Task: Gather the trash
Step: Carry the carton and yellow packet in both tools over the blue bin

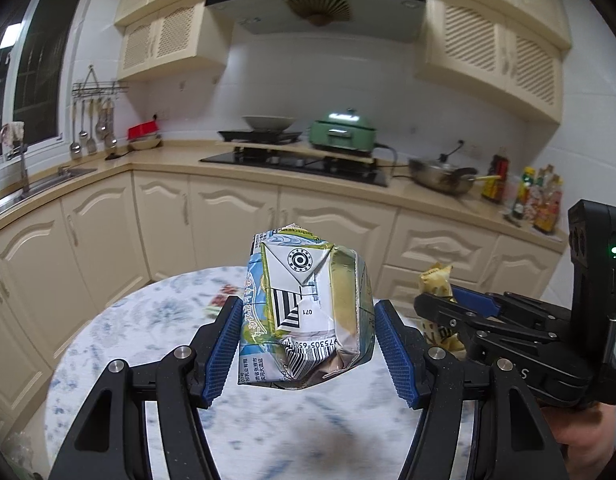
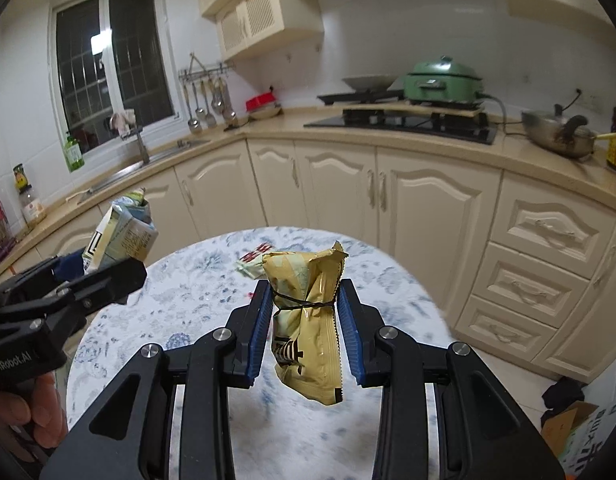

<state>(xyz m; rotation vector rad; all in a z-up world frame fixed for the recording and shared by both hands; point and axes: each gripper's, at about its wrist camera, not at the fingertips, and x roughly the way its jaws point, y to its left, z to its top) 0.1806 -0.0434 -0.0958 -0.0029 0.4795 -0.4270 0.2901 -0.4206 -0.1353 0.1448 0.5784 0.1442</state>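
Both pieces of trash were held clear above the round table [image 1: 108,344], probably so they could be carried off together. The left tongs [image 1: 308,344] were clamped on the crushed carton [image 1: 308,312], squeezed between the blue pads. The right tongs [image 2: 304,332] pinched the tied gold wrapper [image 2: 308,320]; another wrapper [image 2: 252,260] lay on the table beyond them.
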